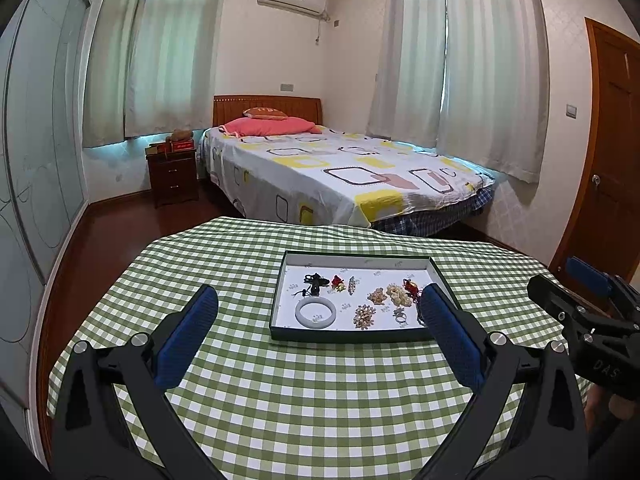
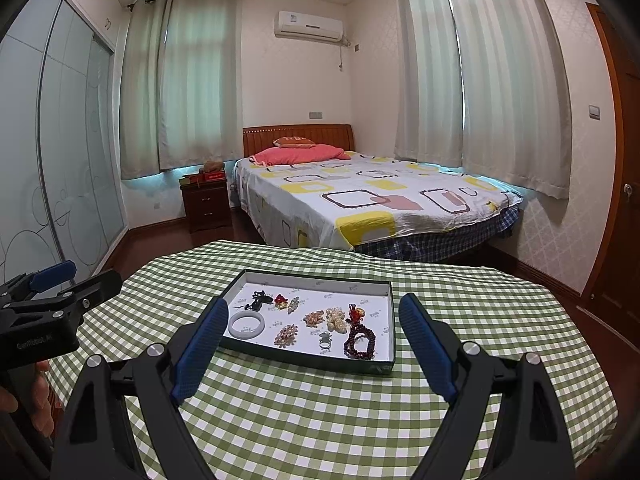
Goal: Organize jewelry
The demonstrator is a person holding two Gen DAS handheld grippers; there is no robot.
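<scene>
A shallow dark-rimmed box [image 1: 352, 336] [image 2: 304, 362] with a white floor sits on the green checked tablecloth. In it lie a white bangle [image 1: 316, 312] [image 2: 247, 326], a black cord pendant [image 1: 314, 280], small red and gold charms [image 2: 282, 301], several pearl brooches [image 1: 396, 294] [image 2: 334, 318], a silver ring [image 2: 326, 340] and a dark red bead bracelet [image 2: 360, 340]. My left gripper [image 1: 320, 312] is open, above the cloth near the box's front edge. My right gripper [image 2: 314, 326] is open, just in front of the box. Both are empty.
The round table [image 1: 280, 400] with the checked cloth stands in a bedroom. A bed [image 1: 340, 176] lies beyond it, a dark nightstand [image 1: 172, 178] at the back left, a glass wardrobe [image 1: 36, 160] on the left and a wooden door [image 1: 608, 152] on the right.
</scene>
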